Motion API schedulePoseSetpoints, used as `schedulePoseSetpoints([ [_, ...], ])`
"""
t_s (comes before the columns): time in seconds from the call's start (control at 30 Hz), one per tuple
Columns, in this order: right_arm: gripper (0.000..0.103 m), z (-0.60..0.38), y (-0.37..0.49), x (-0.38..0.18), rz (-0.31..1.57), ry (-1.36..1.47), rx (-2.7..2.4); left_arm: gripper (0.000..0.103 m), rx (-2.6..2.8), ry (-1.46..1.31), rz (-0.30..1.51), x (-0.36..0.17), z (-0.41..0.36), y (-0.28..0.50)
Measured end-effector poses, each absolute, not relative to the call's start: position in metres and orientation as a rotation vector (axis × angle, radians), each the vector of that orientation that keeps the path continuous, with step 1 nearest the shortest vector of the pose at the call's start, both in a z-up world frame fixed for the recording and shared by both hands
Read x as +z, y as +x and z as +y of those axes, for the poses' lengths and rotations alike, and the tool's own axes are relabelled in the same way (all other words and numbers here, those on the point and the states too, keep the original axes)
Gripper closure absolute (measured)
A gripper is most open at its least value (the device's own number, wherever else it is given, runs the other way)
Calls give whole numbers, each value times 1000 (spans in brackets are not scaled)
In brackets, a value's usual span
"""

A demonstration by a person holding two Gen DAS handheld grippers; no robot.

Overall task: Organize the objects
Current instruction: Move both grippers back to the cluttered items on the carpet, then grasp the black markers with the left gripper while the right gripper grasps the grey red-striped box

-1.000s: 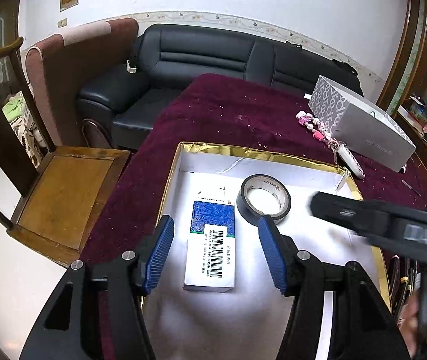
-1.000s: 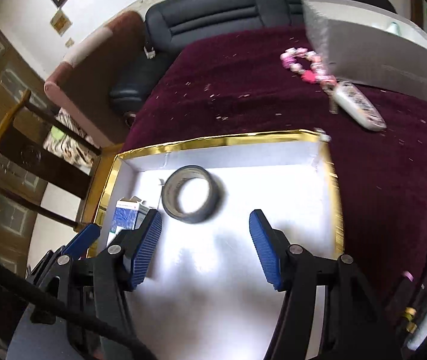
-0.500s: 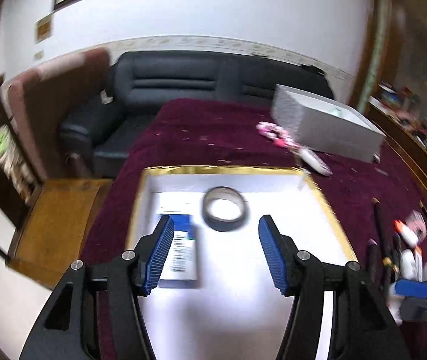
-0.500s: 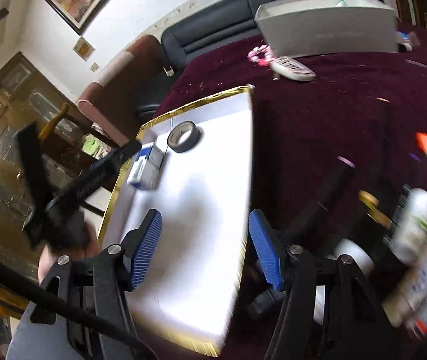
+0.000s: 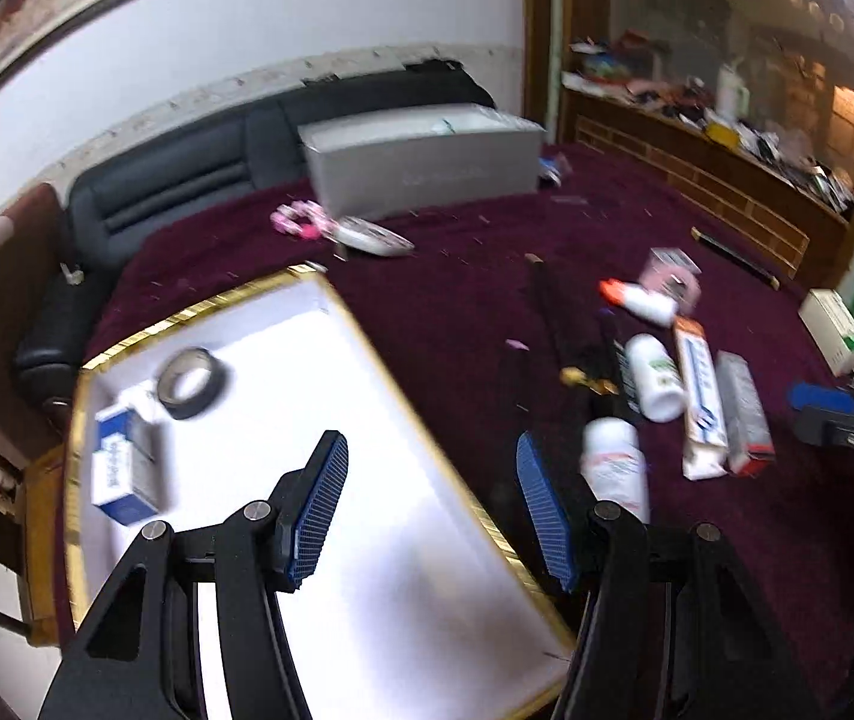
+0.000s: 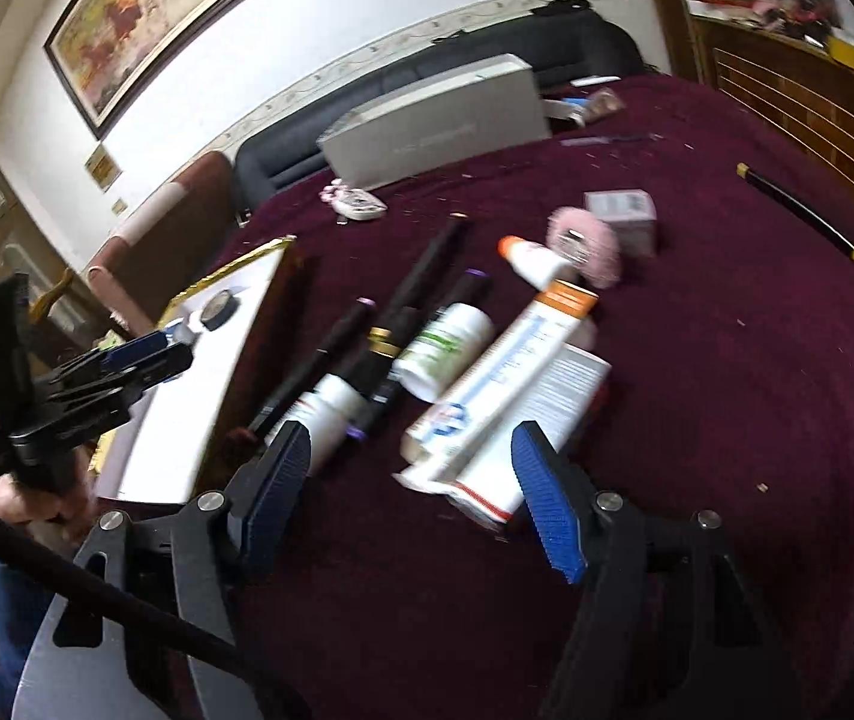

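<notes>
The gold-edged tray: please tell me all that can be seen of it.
The gold-edged tray is a shallow rectangular box, probably cardboard, with a plain white floor and a shiny gold rim. It lies flat on the dark red tablecloth, left of the loose bottles and tubes. Inside, near its far left corner, lie a roll of black tape and a blue-and-white carton; whether they touch is unclear. The open left gripper is above its right edge.

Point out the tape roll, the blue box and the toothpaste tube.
tape roll (image 5: 191,383): left wrist view, on its ring.
blue box (image 5: 122,468): left wrist view, on its top face.
toothpaste tube (image 6: 505,378): right wrist view, on its middle.
</notes>
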State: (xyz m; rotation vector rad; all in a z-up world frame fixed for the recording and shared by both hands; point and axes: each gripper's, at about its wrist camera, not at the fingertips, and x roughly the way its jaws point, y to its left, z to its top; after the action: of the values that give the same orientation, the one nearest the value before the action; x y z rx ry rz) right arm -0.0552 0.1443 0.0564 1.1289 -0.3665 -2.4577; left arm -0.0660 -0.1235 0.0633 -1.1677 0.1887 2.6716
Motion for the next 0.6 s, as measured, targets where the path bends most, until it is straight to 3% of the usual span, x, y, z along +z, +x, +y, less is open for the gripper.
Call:
schedulePoseSetpoints([
  [0.2, 34, 176, -52, 35, -387, 1103, -2521, 52, 2550, -1339, 266, 46, -90, -87],
  [0.3, 34, 190, -52, 28, -414, 1067, -2538, 65, 2494, -1419, 302, 34, -81, -100],
  [0.4, 34, 197, -55, 18, -432, 1090, -2526, 66, 2477, -1495, 343, 23, -74, -113],
  [0.5, 34, 210, -62, 10, -567, 1104, -2438, 77, 2451, -1563, 377, 12, -69, -125],
  [0.6, 34, 215, -66, 3, -634, 1133, -2396, 81, 2426, -1609, 415, 2, -61, -132],
])
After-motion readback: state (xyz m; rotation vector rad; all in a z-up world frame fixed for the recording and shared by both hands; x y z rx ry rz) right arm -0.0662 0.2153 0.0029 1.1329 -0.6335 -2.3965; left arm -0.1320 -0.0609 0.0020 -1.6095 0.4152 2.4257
